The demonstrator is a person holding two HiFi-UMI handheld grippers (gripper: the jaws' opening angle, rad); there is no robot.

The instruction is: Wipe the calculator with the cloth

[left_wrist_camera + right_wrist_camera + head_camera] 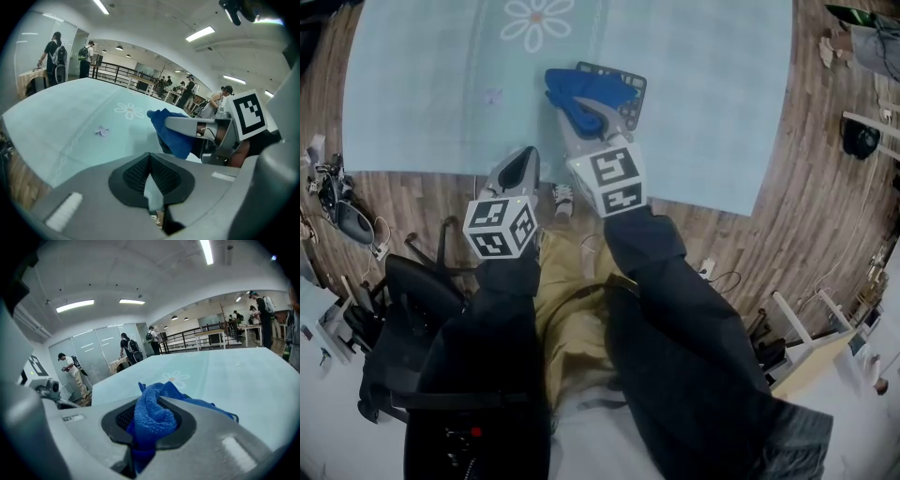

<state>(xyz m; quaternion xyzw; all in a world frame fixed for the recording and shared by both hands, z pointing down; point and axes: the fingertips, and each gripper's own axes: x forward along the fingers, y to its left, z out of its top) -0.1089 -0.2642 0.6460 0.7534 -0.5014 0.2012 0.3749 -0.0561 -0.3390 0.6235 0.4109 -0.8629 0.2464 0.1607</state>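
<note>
Right gripper (594, 119): jaws clamped on blue cloth (579, 94); calculator (635, 94) mostly hidden beneath, 3 o'clock edge showing. Left gripper (523, 161), 8 o'clock of it: jaws together, empty

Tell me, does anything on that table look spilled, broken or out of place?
Nothing stands out. The right gripper holds the blue cloth over the calculator, which lies slightly askew on the table; no spill or damage shows.
</note>
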